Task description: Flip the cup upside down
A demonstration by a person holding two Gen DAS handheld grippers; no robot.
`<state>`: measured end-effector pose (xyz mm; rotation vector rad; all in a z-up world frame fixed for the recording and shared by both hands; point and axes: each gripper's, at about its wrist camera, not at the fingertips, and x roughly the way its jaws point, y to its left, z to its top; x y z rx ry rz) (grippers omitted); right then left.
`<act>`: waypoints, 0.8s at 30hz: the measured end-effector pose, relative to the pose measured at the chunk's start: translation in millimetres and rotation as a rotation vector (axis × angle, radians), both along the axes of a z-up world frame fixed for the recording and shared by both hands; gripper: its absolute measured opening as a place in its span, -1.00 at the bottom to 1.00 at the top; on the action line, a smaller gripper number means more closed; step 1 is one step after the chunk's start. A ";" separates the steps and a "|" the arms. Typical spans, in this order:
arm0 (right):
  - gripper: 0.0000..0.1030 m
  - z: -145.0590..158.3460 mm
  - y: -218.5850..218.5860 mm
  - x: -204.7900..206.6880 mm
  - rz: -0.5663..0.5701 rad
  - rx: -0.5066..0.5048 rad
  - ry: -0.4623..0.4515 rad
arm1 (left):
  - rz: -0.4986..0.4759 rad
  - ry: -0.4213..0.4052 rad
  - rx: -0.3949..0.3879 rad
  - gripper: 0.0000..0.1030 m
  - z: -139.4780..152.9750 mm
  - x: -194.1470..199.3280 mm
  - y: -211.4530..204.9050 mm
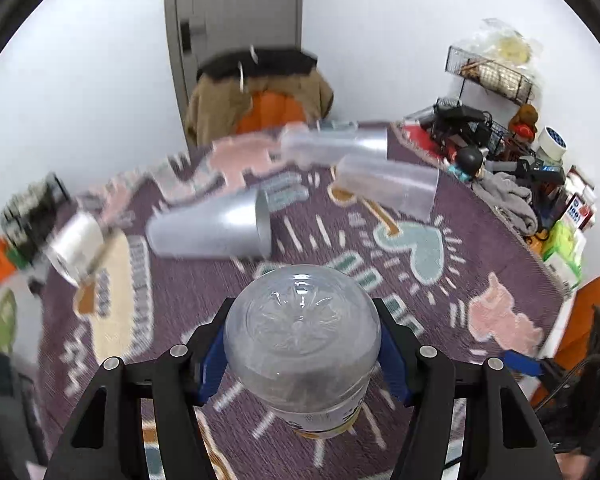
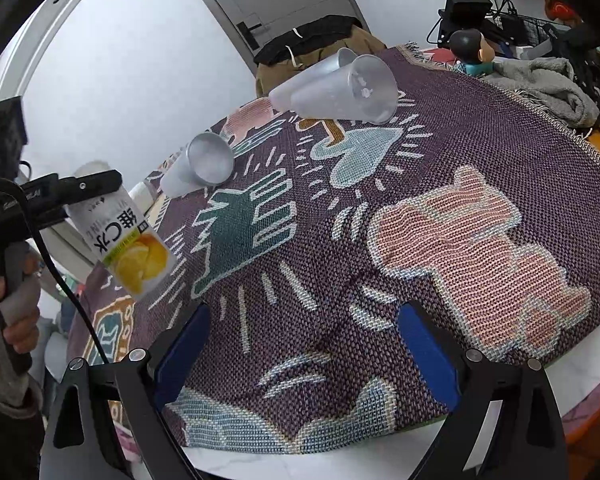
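Note:
My left gripper is shut on a clear plastic bottle with a yellow lemon label, its base toward the camera; the bottle also shows in the right wrist view, held above the table's left edge. Three translucent plastic cups lie on their sides on the purple patterned cloth: one near the centre, two farther back. The right wrist view shows the near cup and the far pair. My right gripper is open and empty over the cloth's near edge.
A roll of tape sits at the cloth's left. A grey towel, a figurine, wire baskets and boxes crowd the right side. A chair with a brown coat stands behind the table.

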<state>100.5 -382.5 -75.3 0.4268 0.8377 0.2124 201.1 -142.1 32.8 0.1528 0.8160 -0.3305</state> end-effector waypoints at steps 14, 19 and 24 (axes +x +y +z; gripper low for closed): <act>0.85 -5.0 -8.1 3.0 -0.025 -0.005 0.009 | -0.075 -0.271 0.145 0.27 -12.9 -36.1 -29.0; 0.85 -8.8 -9.5 5.0 -0.029 -0.007 0.019 | -0.071 -0.246 0.120 0.28 -26.4 -36.6 -28.1; 0.85 -10.4 -10.0 6.1 -0.030 -0.010 0.022 | -0.067 -0.221 0.084 0.28 -40.5 -33.2 -26.3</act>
